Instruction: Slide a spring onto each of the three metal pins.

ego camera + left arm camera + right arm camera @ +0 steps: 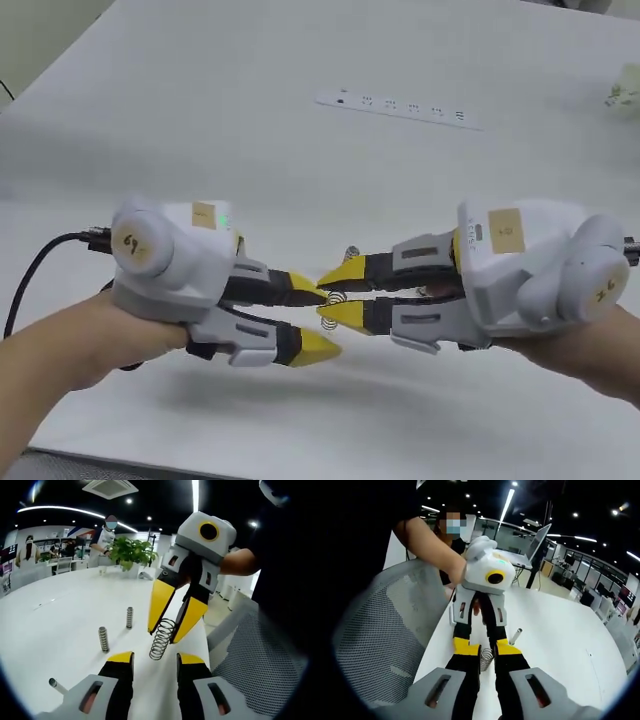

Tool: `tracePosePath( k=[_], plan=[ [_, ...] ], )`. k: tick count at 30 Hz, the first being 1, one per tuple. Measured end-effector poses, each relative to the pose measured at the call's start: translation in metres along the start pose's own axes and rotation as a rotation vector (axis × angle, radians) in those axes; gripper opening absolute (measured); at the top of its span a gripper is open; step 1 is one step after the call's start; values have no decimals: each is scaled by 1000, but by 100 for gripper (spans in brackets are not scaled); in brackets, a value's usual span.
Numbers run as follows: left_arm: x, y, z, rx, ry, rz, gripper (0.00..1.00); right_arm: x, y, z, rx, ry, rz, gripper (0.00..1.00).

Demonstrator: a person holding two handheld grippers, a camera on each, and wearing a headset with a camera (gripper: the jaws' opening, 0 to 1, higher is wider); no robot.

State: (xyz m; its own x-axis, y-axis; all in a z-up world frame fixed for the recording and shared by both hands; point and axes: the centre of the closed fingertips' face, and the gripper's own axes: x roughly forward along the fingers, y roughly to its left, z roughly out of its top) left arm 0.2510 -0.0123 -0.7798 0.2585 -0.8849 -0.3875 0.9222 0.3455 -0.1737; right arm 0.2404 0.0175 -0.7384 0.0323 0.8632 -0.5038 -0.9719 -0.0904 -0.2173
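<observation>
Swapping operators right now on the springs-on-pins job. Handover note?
Right tongs: shut on a silver coil spring.
Left tongs: open, tips either side of that spring's free end.
Done: the nearer spring-covered metal pin and the farther one stand on the white table.
Left: the bare metal pin beside the left tongs needs the held spring.

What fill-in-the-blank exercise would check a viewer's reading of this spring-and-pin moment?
The loose spring is clamped between the jaws of the ___ hand-held gripper. The jaws of the left hand-held gripper stand ___, with nothing between them. In the left gripper view, ___ upright metal pins already carry springs.
Missing words: right; open; two.
</observation>
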Motion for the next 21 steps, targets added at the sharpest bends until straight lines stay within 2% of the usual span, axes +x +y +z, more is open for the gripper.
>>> tracePosePath(
  k=[12, 21],
  plan=[
    [-12, 1, -2, -24, -2, 29, 39, 0, -4, 0, -2, 5, -15, 7],
    [-32, 10, -6, -62, -9, 75, 47, 0, -7, -1, -7, 9, -26, 7]
  ],
)
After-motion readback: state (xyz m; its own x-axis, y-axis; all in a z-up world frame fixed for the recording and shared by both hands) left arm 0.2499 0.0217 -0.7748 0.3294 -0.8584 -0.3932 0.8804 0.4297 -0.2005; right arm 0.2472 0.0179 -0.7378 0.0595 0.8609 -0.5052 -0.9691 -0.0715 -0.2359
